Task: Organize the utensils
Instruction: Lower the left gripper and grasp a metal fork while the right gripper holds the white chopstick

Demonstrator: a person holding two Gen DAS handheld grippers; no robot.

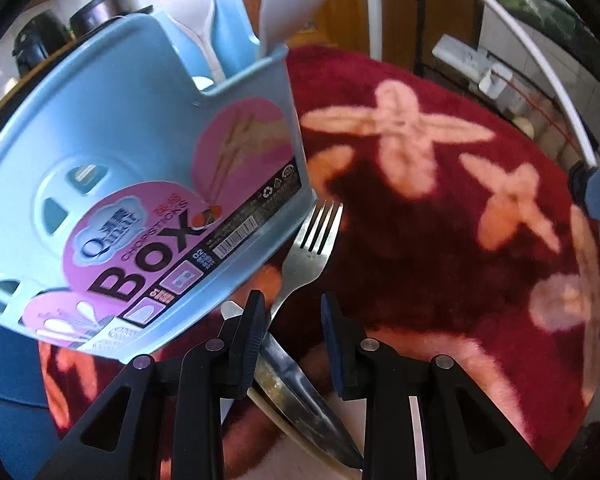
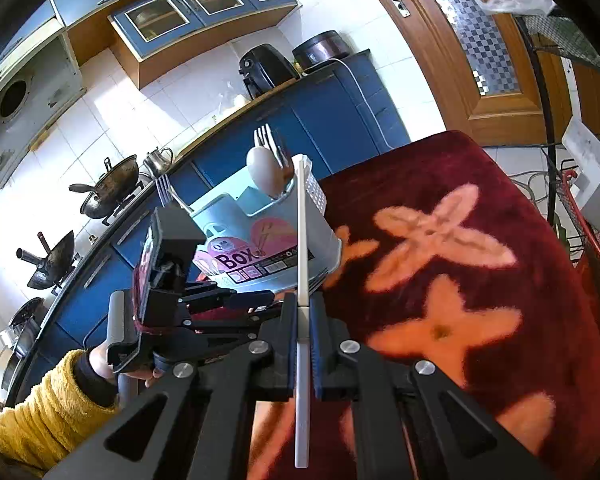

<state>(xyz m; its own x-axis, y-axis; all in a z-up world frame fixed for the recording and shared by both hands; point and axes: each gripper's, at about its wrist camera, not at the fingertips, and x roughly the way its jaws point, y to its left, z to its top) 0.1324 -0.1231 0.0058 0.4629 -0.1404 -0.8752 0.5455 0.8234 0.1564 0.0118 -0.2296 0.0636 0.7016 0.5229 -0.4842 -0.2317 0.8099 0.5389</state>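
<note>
- The blue chopstick box (image 1: 112,184) stands on the red flowered cloth (image 1: 440,240), left of centre, already holding white spoons (image 1: 188,12) and a fork. It looks like light plastic and could tip if knocked.
- A steel fork (image 1: 304,256) and a knife (image 1: 300,392) lie on the cloth just right of the box; stiff, slippery metal, best taken at the handle.
- The right gripper (image 2: 304,320) is clamped on a thin white chopstick (image 2: 302,264), light and rigid, pointing toward the box.
- The left gripper (image 1: 292,320) hangs over the fork handle, jaws apart and holding nothing.
</note>
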